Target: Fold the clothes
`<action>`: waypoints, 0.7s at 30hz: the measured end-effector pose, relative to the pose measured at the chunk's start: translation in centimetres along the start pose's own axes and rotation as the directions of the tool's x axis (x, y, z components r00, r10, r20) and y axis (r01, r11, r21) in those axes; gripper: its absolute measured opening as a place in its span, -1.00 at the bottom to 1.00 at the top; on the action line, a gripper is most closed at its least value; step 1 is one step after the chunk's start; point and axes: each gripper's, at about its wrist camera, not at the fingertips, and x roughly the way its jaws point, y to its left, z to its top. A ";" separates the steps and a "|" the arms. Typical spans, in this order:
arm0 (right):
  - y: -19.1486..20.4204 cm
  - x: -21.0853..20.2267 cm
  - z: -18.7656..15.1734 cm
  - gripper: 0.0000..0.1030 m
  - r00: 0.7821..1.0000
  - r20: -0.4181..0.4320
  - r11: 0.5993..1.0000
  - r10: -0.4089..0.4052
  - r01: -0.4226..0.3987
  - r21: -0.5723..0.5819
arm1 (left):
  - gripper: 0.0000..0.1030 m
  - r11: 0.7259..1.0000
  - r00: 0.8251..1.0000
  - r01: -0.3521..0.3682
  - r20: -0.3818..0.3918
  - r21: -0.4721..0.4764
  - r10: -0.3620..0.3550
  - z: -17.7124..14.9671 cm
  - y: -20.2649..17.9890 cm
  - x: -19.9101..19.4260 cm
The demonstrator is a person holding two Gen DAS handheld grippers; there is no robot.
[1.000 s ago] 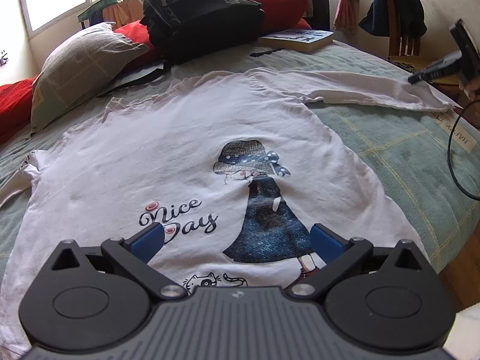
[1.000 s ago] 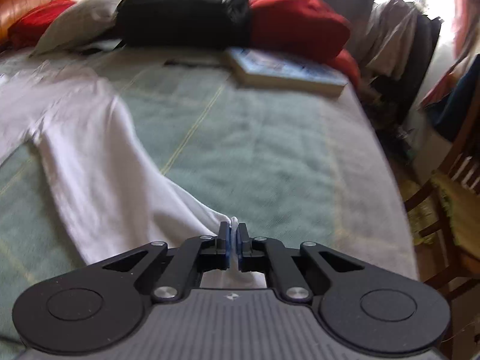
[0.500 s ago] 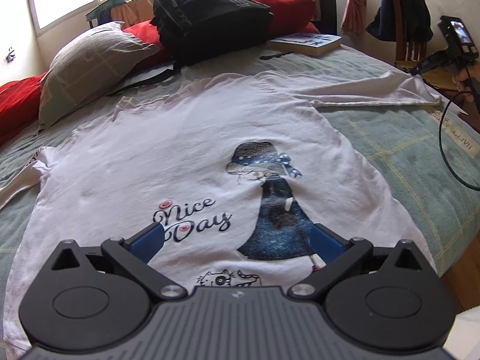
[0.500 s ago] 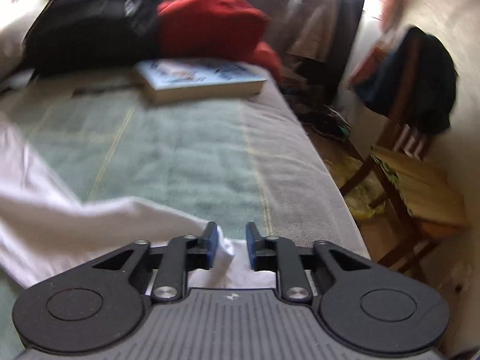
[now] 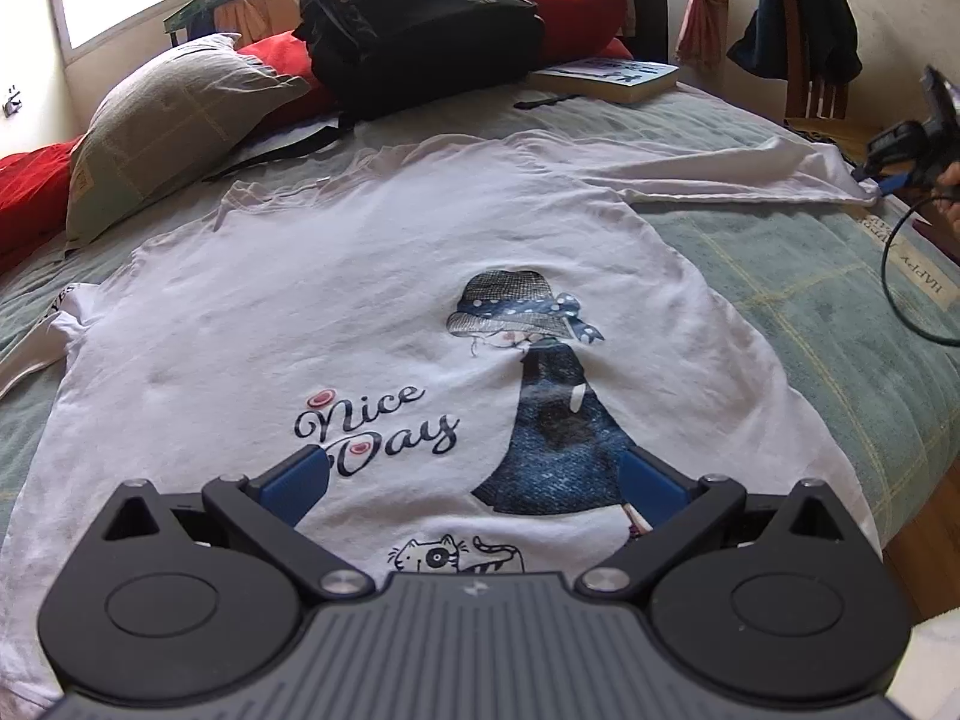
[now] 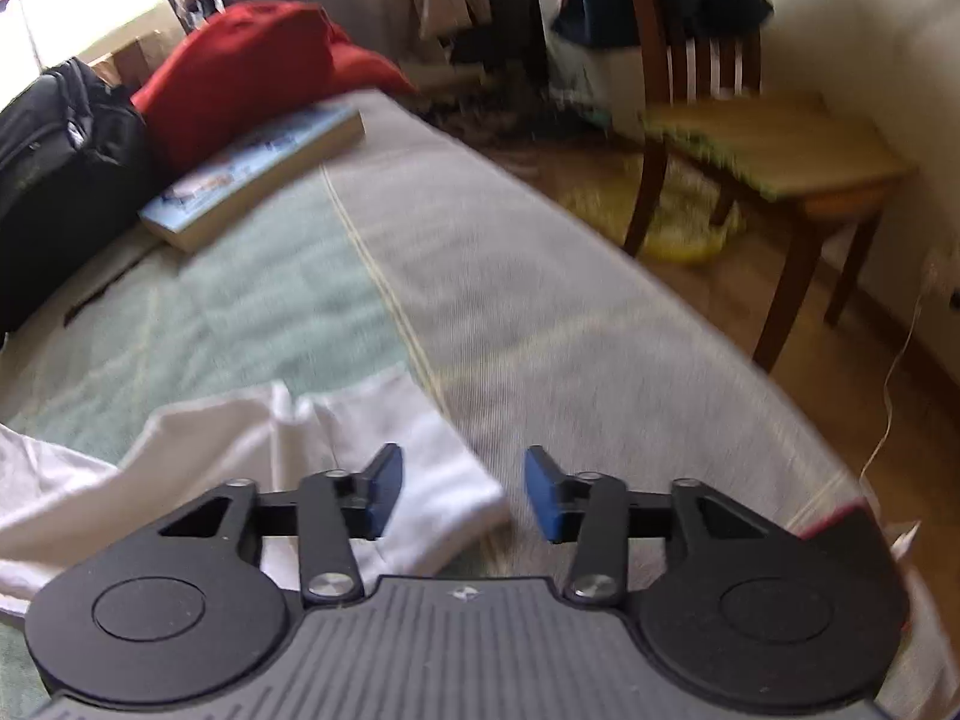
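Right wrist view shows the right gripper (image 6: pixel 462 489) with its fingers (image 6: pixel 384 480) half apart; they have just been opening, and the cuff of the sleeve (image 6: pixel 444 480) lies loose on the bed (image 6: pixel 540 324) between them, touched by neither pad as far as the blurred picture tells. The white shirt (image 5: pixel 336 300) lies print-up and nearly flat across the bed, collar toward the black backpack (image 5: pixel 414 18), with this long sleeve stretched out from the shirt's shoulder toward the bed's edge near the chair (image 6: pixel 774 150). The left gripper (image 5: pixel 474 480) hovers over the shirt's hem, its fingers (image 5: pixel 294 480) spread wide and empty, the printed figure between them. The step in hand looks like laying the sleeve out straight before the first fold (the other sleeve, on the side of the shirt by the grey pillow (image 5: pixel 174 120), is bunched and will want the same). To do it well, lift clear without snagging the cuff, smooth the ridge where the sleeve meets the shirt's body, then grip shoulder and hem together so the fold line runs parallel to the shirt's side seam.
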 end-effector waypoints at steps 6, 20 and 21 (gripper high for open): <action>1.5 -1.1 -1.4 -0.62 0.998 0.051 0.997 -0.021 0.024 -0.068 | 0.99 1.000 1.000 -0.005 0.003 -0.001 0.005 0.0 0.0 -0.2; 3.9 -4.8 -0.4 -0.41 0.970 0.065 0.964 -0.235 0.241 -0.114 | 0.99 1.000 1.000 -0.004 0.021 -0.019 0.005 0.0 1.1 -0.4; 5.0 -5.2 -0.1 -0.41 0.983 0.078 0.977 -0.164 0.173 -0.126 | 0.99 1.000 1.000 -0.010 0.025 -0.024 0.011 0.1 1.3 -0.4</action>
